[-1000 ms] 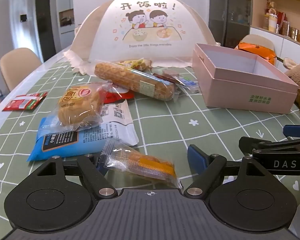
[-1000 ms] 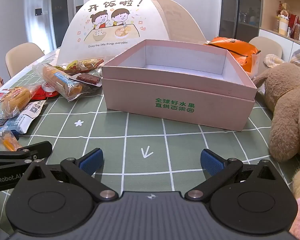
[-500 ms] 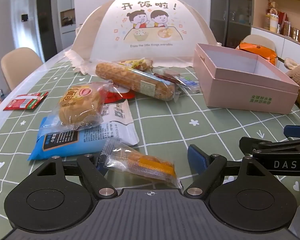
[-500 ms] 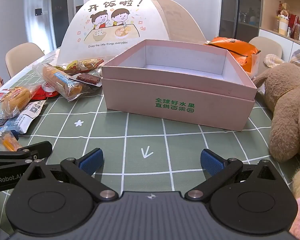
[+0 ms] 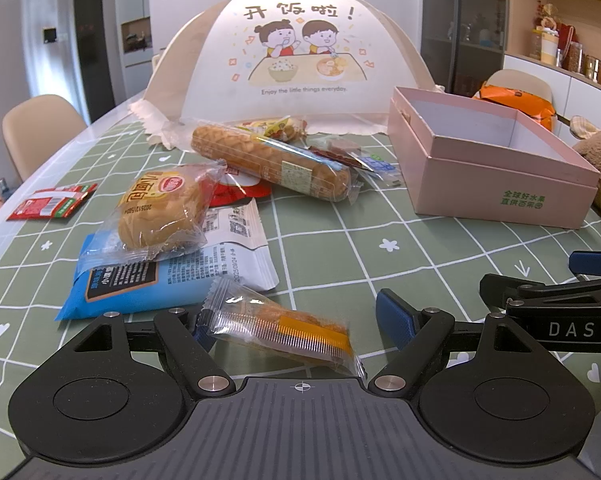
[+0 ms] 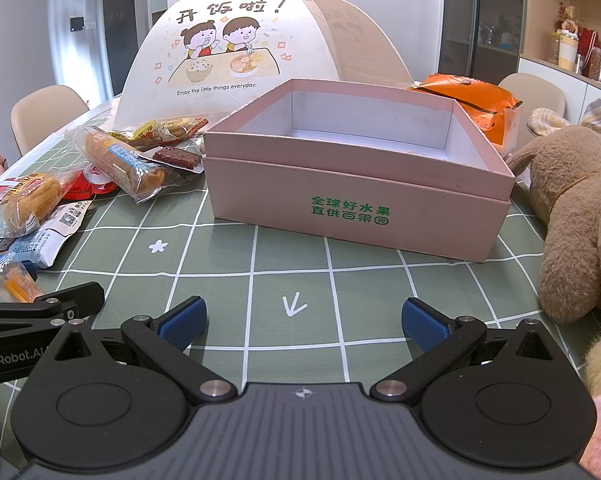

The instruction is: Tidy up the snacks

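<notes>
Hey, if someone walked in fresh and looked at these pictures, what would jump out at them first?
Probably the big white food cover with cartoon children at the far end of the table, and the open, empty pink box in front of it. Next, the heap of wrapped snacks left of the box, with one small packet lying between the open left claw's fingers.

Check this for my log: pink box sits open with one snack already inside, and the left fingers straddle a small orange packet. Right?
One error: the pink box is empty, as the right wrist view shows. The rest holds: it sits open, and the left gripper straddles the small orange packet.
</notes>
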